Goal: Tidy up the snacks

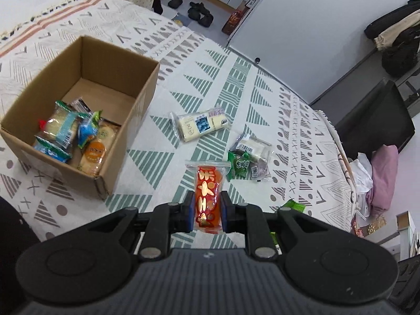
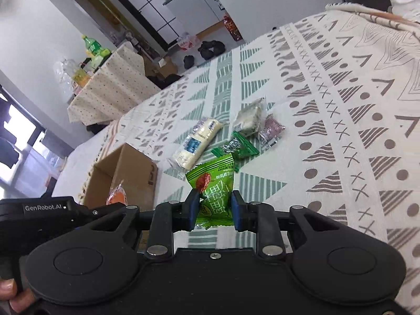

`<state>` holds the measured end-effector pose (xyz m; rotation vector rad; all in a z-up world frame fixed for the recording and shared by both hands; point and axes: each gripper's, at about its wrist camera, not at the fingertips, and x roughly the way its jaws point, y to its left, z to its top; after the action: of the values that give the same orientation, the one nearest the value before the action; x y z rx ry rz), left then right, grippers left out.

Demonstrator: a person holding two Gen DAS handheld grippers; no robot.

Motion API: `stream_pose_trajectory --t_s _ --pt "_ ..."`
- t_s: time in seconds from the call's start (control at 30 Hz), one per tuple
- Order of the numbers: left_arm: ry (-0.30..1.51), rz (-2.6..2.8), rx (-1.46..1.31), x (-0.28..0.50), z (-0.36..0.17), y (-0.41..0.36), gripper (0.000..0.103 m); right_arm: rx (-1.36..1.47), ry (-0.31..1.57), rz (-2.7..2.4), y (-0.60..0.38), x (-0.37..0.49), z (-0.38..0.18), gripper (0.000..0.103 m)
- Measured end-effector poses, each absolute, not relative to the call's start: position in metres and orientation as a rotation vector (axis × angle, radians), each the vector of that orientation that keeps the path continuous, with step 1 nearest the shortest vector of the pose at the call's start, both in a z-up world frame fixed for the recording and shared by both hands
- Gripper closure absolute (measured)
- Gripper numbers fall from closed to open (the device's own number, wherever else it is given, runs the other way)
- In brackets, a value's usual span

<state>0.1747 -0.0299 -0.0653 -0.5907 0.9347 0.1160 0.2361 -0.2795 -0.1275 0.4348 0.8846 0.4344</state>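
Note:
My left gripper [image 1: 207, 207] is shut on a red-orange snack packet [image 1: 208, 191] held above the patterned cloth, right of an open cardboard box [image 1: 118, 60] that holds several wrapped snacks [image 1: 76, 136]. My right gripper [image 2: 214, 207] is shut on a bright green snack packet [image 2: 214, 181]. On the cloth lie a cream cracker pack [image 1: 200, 124], also in the right wrist view [image 2: 195, 143], a small green packet [image 1: 240, 165] [image 2: 236, 147], a clear pale pack [image 1: 252, 145] [image 2: 249, 118] and a purple packet [image 2: 271, 128]. The box [image 2: 131, 178] shows at the left there.
The snacks lie on a bed covered with a patterned cloth [image 1: 231, 84]. Its edge drops off at the right [image 1: 341, 157]. A dotted-cloth table [image 2: 110, 89] with bottles stands beyond. Shoes [image 1: 199, 13] lie on the floor. The left gripper body [image 2: 52, 210] shows in the right wrist view.

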Motion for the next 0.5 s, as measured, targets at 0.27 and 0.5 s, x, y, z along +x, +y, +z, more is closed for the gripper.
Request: stream_pose_trajectory --t_s 0.27,0.5 --pt "0.864 0.093 -0.592 0.155 -0.038 -0.025 0.085 0.423 0.827 0.439 -0.276 0.215 -0.1 0.077" --pt "0.844 0.078 -0.596 0.142 -0.028 -0.022 0.085 0.422 0.787 0.44 -0.271 0.198 -0.087 0.077"
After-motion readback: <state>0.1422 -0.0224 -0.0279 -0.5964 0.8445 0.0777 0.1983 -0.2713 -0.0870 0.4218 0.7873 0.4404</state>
